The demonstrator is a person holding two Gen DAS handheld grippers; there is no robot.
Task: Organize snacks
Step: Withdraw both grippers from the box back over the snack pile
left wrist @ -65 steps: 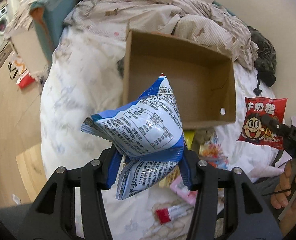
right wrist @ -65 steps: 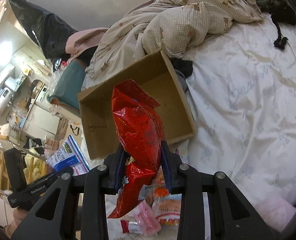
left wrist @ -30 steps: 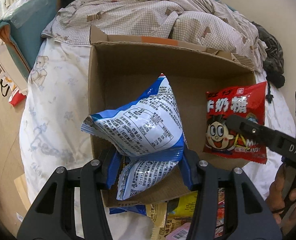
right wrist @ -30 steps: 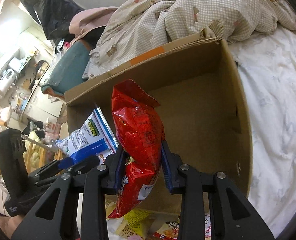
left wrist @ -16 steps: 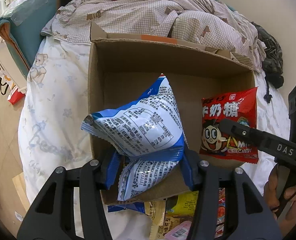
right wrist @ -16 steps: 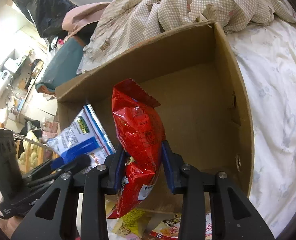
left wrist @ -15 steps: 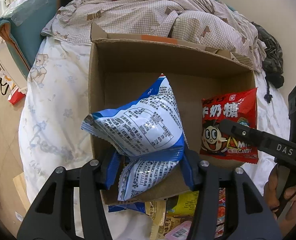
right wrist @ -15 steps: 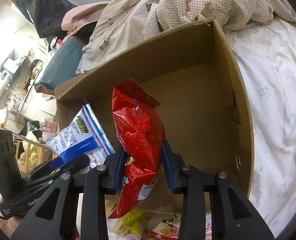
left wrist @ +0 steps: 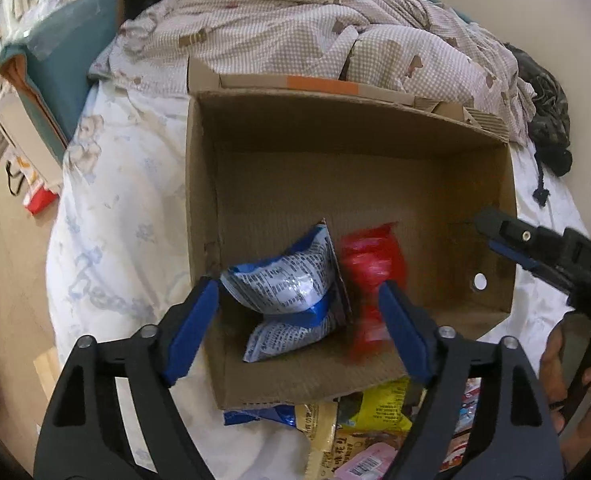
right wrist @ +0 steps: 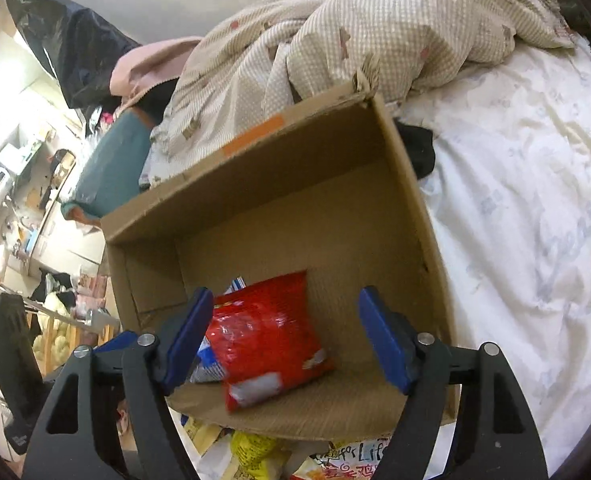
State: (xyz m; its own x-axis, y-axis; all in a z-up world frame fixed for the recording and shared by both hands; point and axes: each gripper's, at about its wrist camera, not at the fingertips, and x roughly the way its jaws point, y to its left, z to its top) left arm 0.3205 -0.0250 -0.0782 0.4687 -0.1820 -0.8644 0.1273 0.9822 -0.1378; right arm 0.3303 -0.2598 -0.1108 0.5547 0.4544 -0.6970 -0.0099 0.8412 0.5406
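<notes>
Below both opening hand-held grippers, nothing between their jaws, blue packet (left wrist: 287,300) and red packet (right wrist: 267,336) lie in the cardboard box (left wrist: 335,168).

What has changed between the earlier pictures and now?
Both claws are opening and have let go: the blue bag left the left claw, the red bag left the right claw, and both dropped into the box. The box stayed put.

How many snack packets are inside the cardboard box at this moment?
2. A blue-and-white printed packet lies near the brown cardboard box's front-left corner; a red foil packet lies right beside it, overlapping it. Nothing else shows inside, though something flat could hide beneath them.
</notes>
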